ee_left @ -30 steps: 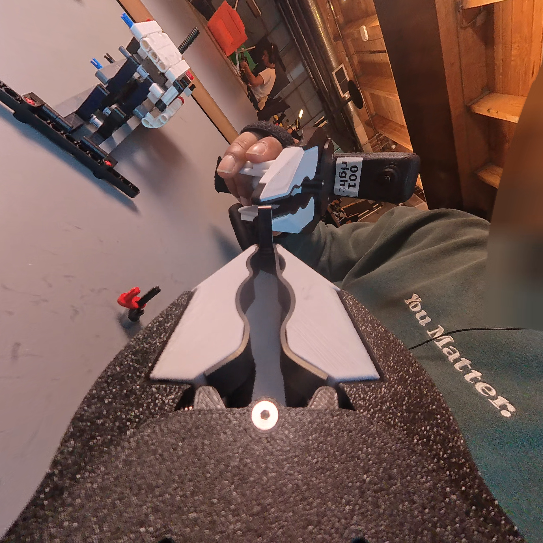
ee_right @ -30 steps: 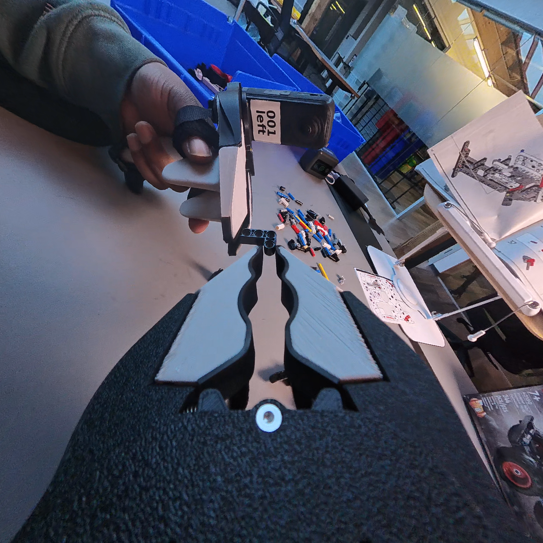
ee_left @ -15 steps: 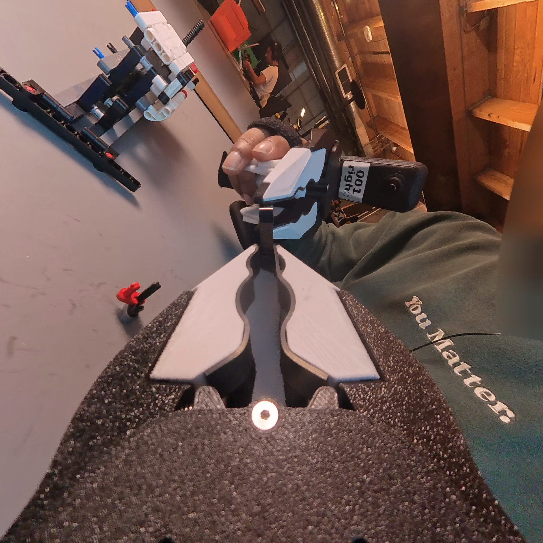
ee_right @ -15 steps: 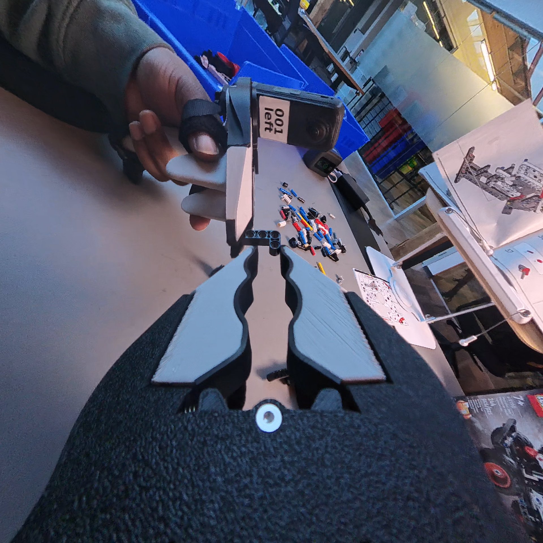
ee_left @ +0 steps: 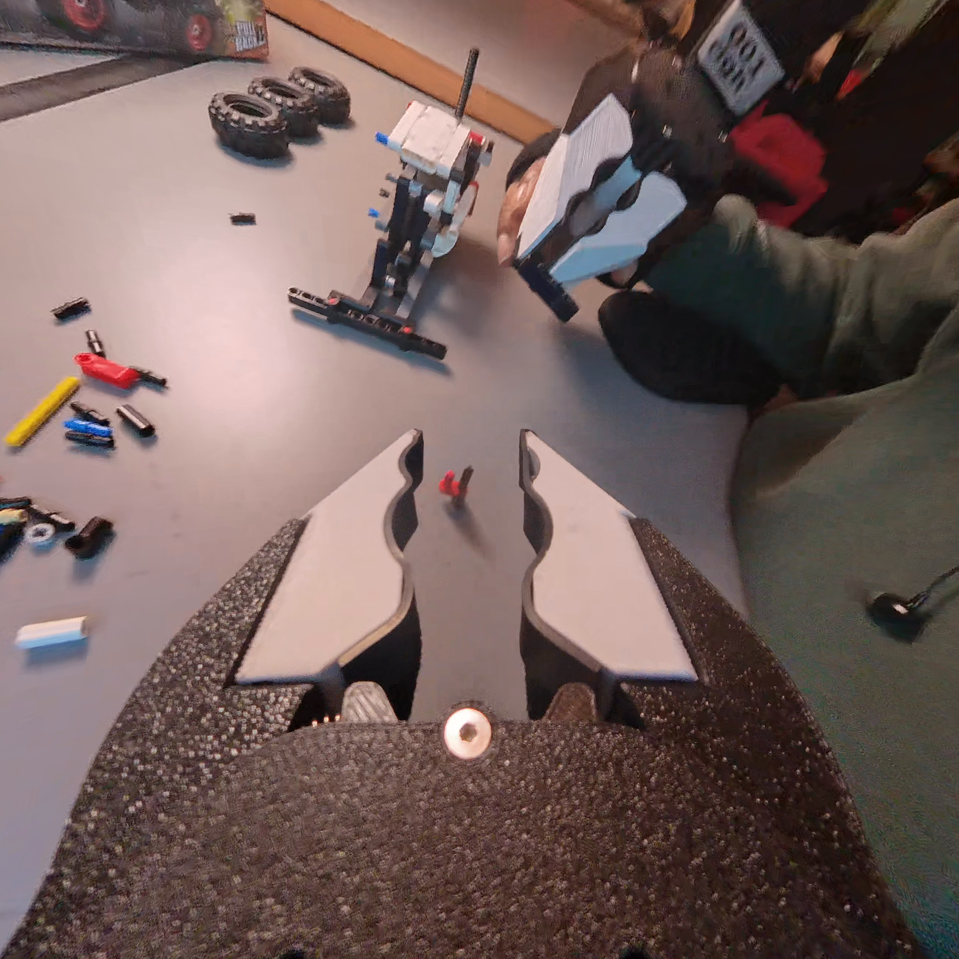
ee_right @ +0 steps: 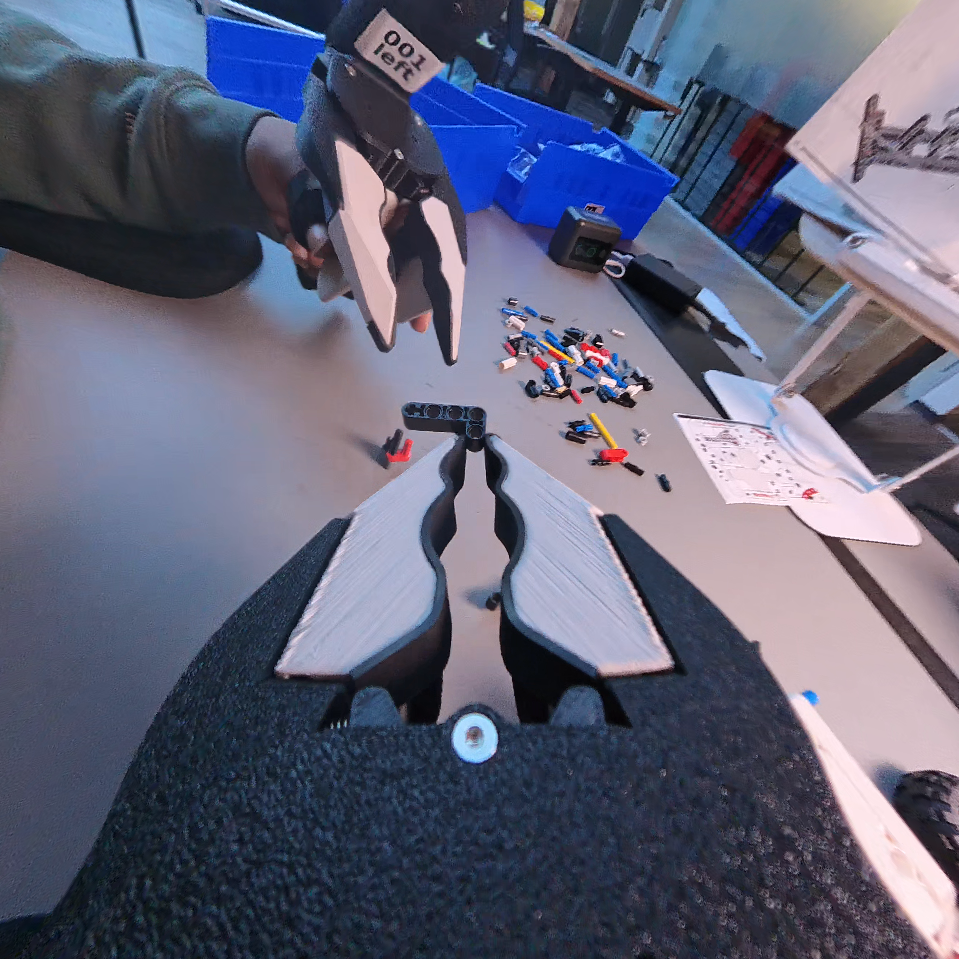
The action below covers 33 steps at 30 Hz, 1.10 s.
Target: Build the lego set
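Grippers part over the grey bench (ee_left: 218, 290): the right gripper (ee_right: 473, 440) pinches the short leg of a black L-shaped beam (ee_right: 447, 415) between nearly closed fingertips, while the left gripper (ee_left: 471, 441) hangs spread wide and empty above a small red-and-black connector (ee_left: 455, 483). Beyond it the half-built lego model (ee_left: 420, 207) stands upright on its black base beam, three black tyres (ee_left: 277, 106) behind it. Loose pins and axles (ee_right: 573, 358) lie scattered well apart, near an instruction sheet (ee_right: 747, 459).

Grey table (ee_left: 218, 270), loose pieces (ee_right: 571, 358), three tyres (ee_left: 275, 111), half-built model (ee_left: 415, 228)
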Available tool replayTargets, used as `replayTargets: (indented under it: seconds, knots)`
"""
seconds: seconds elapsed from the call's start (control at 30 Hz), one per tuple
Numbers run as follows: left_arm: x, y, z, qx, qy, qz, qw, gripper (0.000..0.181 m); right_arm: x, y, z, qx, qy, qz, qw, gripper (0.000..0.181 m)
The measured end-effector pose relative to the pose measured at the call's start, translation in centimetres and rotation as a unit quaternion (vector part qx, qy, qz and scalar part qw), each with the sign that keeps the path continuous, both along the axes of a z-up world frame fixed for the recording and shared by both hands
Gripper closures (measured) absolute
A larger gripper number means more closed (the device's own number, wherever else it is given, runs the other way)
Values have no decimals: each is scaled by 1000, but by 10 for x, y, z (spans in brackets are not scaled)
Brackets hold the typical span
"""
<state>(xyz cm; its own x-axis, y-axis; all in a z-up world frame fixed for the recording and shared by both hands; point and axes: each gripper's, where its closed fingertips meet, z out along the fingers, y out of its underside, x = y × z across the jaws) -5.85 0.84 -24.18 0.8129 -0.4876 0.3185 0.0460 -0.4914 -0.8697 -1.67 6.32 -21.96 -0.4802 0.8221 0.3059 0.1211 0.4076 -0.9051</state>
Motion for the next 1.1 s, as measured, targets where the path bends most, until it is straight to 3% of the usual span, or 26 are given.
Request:
replayTargets:
  seconds: [0.23,0.37,0.47,0.67,1.1]
  knots:
    - [7,-3,-58,-75,141,-35,986,147,-11,-22,-18,-23,-64,67,995,174]
    - [11,1,-72,-88,182,-54,978,157,-23,-32,-29,-17,-100,100,990,174]
    - [12,2,-74,-83,193,-64,976,174,-31,-36,-40,-24,-123,113,986,174]
    - [22,-7,-75,-61,211,-115,969,174,-31,-40,-57,-29,-148,118,982,174]
    - [25,-9,-75,-65,201,-126,969,173,-31,-49,-69,-13,-187,118,975,174]
